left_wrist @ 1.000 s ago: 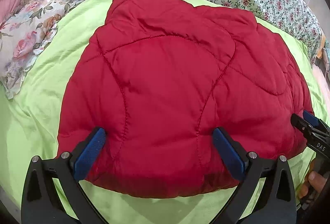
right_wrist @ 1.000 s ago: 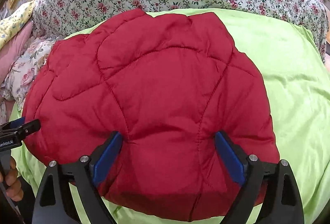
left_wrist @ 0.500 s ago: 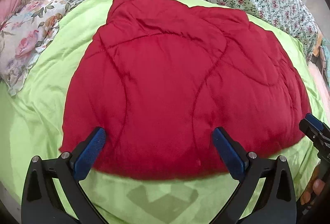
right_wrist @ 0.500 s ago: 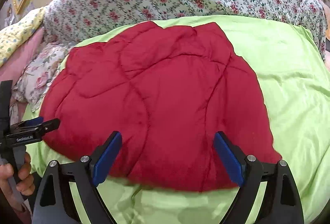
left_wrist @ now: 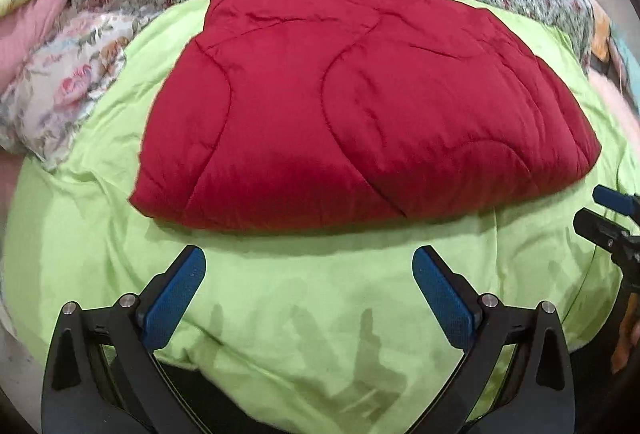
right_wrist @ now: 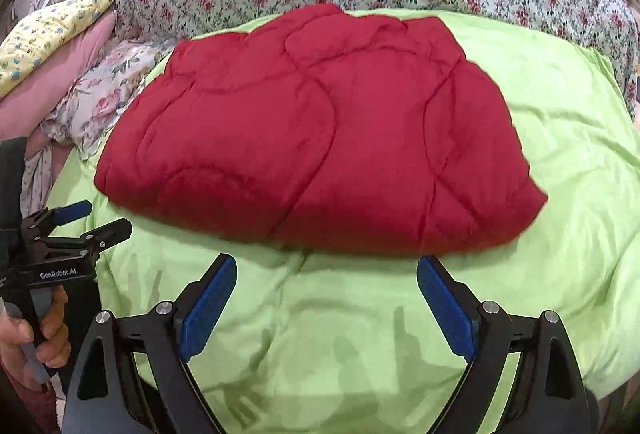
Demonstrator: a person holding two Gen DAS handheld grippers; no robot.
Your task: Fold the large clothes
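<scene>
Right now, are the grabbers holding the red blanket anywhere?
No. The left gripper and right gripper are open over the green sheet, short of the red quilt.

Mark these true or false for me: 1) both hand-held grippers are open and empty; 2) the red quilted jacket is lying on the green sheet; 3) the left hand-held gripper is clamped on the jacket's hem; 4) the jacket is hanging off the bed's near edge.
1) True: the left hand-held gripper and right hand-held gripper both stand wide open with nothing between the pads.
2) True: the red quilted jacket rests on the green sheet.
3) False: it is clear of the jacket, over bare sheet.
4) False: it lies wholly on the bed, with green sheet showing on its near side.
</scene>
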